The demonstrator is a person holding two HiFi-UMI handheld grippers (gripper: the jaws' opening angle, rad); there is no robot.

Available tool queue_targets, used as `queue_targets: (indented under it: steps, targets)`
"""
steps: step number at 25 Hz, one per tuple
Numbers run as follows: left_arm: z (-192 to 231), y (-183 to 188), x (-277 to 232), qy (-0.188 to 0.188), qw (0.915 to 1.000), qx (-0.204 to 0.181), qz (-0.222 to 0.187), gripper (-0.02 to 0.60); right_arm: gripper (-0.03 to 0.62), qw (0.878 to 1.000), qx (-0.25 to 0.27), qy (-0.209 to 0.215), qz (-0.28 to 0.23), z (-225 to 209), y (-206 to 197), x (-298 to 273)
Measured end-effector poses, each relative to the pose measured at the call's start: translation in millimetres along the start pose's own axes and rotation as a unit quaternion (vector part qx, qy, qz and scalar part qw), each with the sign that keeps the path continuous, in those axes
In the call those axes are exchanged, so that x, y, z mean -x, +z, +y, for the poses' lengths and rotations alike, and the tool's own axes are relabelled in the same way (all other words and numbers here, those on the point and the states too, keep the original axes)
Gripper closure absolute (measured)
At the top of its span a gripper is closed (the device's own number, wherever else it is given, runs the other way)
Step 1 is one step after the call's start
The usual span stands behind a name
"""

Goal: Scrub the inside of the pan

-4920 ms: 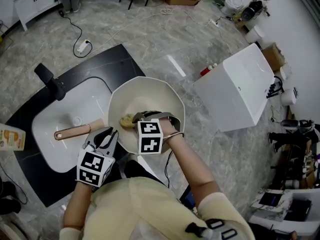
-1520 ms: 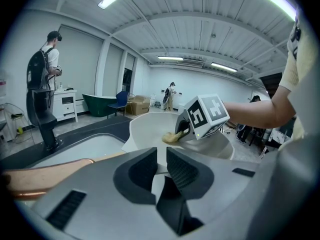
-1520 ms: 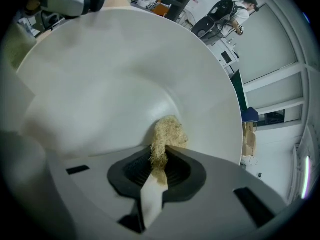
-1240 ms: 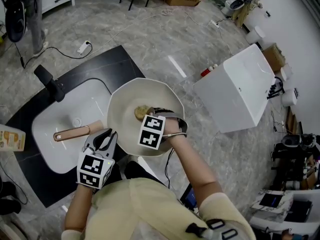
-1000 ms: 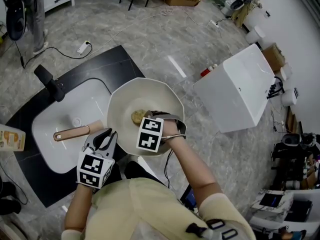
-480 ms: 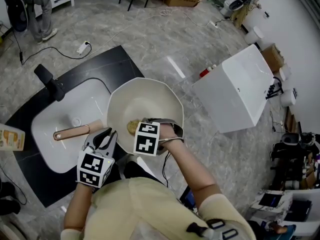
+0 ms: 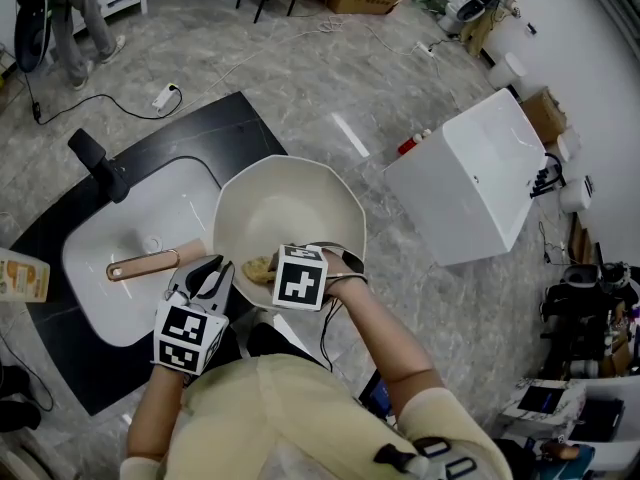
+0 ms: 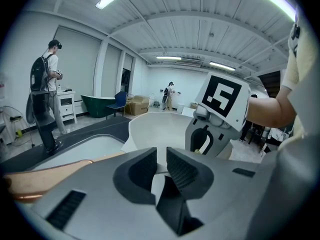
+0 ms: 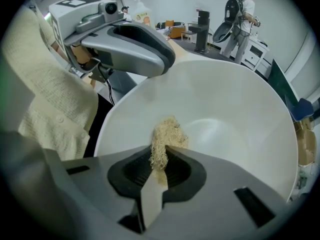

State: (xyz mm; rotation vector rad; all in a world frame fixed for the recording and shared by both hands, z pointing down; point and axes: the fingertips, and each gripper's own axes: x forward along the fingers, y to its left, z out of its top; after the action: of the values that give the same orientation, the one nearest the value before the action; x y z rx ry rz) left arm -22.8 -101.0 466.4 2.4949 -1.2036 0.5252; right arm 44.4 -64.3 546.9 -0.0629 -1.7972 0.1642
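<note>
**Scrub in progress: hold the rim firm, work the pad round the wall**

Obs., left to right. Sink set in a dark counter. The copper handle of the pan lies over the basin. The left gripper sits at the pan's near-left edge beside the handle root. In the left gripper view its jaws are drawn almost together, with a thin pale strip pinched between them. I read that strip as the pan's rim.

The pan is tilted, its mouth towards the person, and the inside is pale with no soil that I can see.

The scrubber, a tan fibrous wad, is pressed to the lower inner wall on the near side. The right gripper is clamped on it. The right gripper view shows the fibres squeezed between both jaws and fanning out ahead onto the wall.

Judgement, technique:
- Left grip counters the push, so load it before pressing.
- Use the protruding fibres only; the jaw tips must not touch the coating.
- Make overlapping arcs from the wall to the centre.
- The wad is held by one end and may pull free under a hard sideways drag.
</note>
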Motion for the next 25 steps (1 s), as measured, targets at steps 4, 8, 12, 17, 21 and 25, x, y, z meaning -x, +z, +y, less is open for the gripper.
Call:
queue_targets:
  steps: [4,8,12,17,21,25]
  targets:
    - [0.4,-1.3,1.3,0.000,1.0000,-0.002,0.002,0.535,0.537,0.999,-0.007,0.022,-0.031,7.2,6.8,8.3]
    - [4.2,0.9,6.0,0.007,1.0000,-0.003,-0.003,0.535,0.537,0.997,-0.022,0.044,-0.057,14.3,10.6,18.0]
    - [7.5,6.4,12.5,0.015,0.9998,-0.006,-0.007,0.535,0.537,0.995,-0.026,0.060,-0.077,22.5,12.8,27.5]
    - [8.8,12.9,19.7,0.019,0.9997,-0.008,-0.014,0.535,0.537,0.991,-0.038,0.061,-0.109,22.4,16.9,42.1]
    - [5.0,21.1,24.1,0.018,0.9995,-0.012,-0.022,0.535,0.537,0.985,-0.054,0.050,-0.154,17.9,19.9,63.3]
    - [2.7,31.0,26.2,0.020,0.9992,-0.017,-0.030,0.535,0.537,0.975,-0.075,0.031,-0.205,11.0,20.6,83.6]
